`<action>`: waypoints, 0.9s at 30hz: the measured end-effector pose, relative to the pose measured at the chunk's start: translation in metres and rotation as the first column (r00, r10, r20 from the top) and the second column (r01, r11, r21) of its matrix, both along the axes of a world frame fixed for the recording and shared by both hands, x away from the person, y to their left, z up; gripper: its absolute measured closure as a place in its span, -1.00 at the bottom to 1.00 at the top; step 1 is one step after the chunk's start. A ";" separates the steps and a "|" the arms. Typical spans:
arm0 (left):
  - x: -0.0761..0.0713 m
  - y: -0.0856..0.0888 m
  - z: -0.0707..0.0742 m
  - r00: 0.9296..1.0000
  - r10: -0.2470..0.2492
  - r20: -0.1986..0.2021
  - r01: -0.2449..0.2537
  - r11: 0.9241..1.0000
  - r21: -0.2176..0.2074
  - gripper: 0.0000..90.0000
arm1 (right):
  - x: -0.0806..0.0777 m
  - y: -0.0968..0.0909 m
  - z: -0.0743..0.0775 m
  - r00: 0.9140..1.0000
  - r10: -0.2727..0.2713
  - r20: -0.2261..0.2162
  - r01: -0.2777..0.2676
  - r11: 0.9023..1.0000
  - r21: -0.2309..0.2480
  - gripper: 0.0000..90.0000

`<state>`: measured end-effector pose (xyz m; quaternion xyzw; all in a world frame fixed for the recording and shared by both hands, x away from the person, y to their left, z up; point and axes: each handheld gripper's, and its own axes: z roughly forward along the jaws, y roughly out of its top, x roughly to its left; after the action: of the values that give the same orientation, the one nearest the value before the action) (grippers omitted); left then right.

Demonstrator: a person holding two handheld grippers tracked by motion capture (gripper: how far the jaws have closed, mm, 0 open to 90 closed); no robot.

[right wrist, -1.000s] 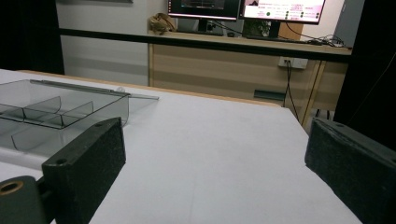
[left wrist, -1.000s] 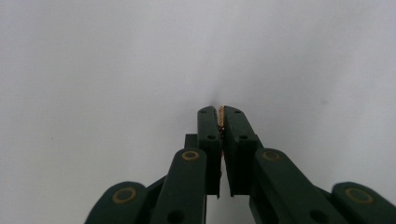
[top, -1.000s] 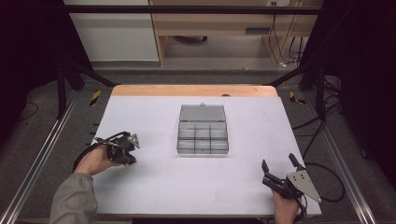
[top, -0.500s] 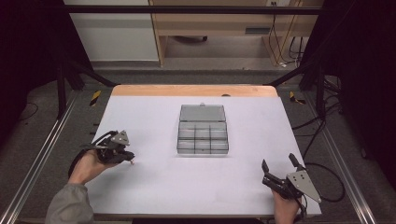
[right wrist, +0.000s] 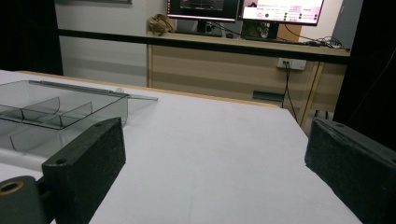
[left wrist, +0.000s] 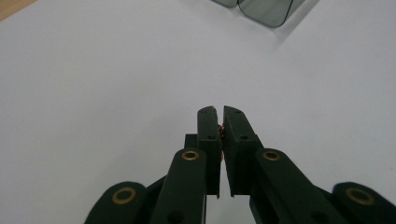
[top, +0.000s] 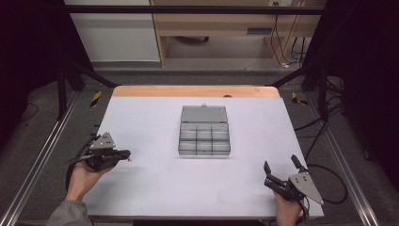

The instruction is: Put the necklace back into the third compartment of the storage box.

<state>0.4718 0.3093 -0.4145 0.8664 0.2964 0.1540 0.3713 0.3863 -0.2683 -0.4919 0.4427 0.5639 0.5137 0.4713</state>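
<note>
A clear plastic box [top: 204, 136] with its lid open sits at the middle of the white table [top: 155, 188]. The left gripper [top: 123, 154] rests near the table's left edge, jaws pressed together on something tiny and reddish-brown that I cannot identify. The right gripper [top: 281, 165] sits at the near right corner, jaws spread wide and empty.

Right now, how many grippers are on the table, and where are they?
2. The left gripper is at the table's near-left edge, jaws nearly together. The right gripper is at the near-right corner, jaws wide apart. A compartment box sits between them, farther back.
</note>
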 end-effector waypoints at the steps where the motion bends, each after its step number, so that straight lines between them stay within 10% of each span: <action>1: -0.001 0.001 0.000 1.000 0.007 0.005 -0.007 1.000 -0.023 0.90 | 0.000 0.000 0.000 1.000 0.000 0.000 0.000 1.000 0.000 -0.88; 15: -0.016 -0.007 0.011 0.988 0.082 0.130 -0.060 0.985 -0.164 0.90 | 0.000 0.000 0.000 1.000 -0.001 -0.001 0.001 1.000 0.004 -0.88; 27: -0.028 -0.014 0.008 0.960 0.199 0.195 -0.149 0.958 -0.246 0.90 | 0.000 0.000 0.000 1.000 -0.003 0.000 0.003 1.000 0.005 -0.88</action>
<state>0.4437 0.2952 -0.4064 0.7662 0.3452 0.2448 0.4836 0.3859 -0.2687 -0.4919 0.4445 0.5621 0.5144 0.4710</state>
